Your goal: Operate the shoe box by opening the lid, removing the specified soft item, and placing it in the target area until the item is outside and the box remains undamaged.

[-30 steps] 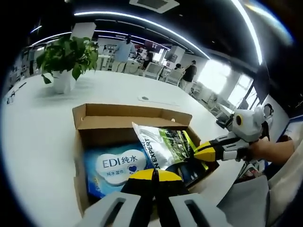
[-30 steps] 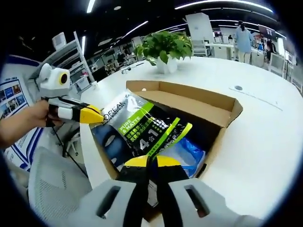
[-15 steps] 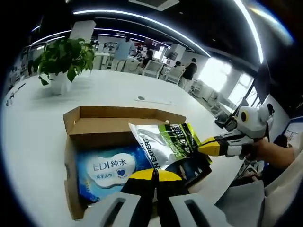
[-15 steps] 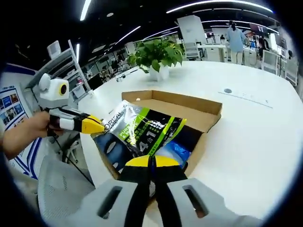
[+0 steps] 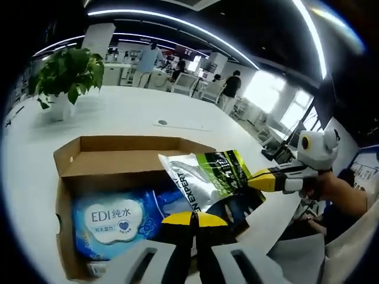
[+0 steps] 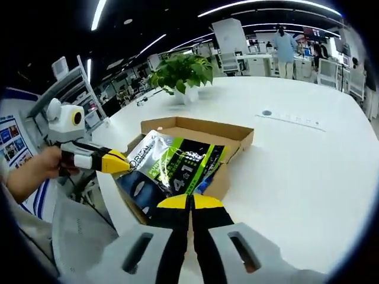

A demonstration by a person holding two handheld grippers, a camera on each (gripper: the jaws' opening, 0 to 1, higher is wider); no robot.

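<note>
Open brown cardboard shoe box (image 5: 118,155) (image 6: 234,135) on a white tabletop (image 5: 124,115) (image 6: 296,160), lid flap folded back on the far side. Silver, green and black plastic pouch printed "EXPERT" and "4 1" (image 5: 210,180) (image 6: 174,165) raised above the box's near edge, partly over the interior, pinched at two points. Left gripper (image 5: 188,219) (image 6: 121,161) with yellow-tipped jaws drawn together, clamped on one corner of the pouch; seen in the right gripper view entering from the left, held by a person's hand (image 6: 35,171). Right gripper (image 6: 190,202) (image 5: 256,180) likewise narrowed to a slit on the pouch's other edge; seen in the left gripper view entering from the right. Blue soft pack of wet wipes labelled "EDI" (image 5: 109,220) lying flat inside the box, beneath and beside the pouch. Green potted plant in a white pot (image 5: 62,77) (image 6: 180,74) standing on the tabletop beyond the box, well apart from it. Office chairs and standing people in the background.
</note>
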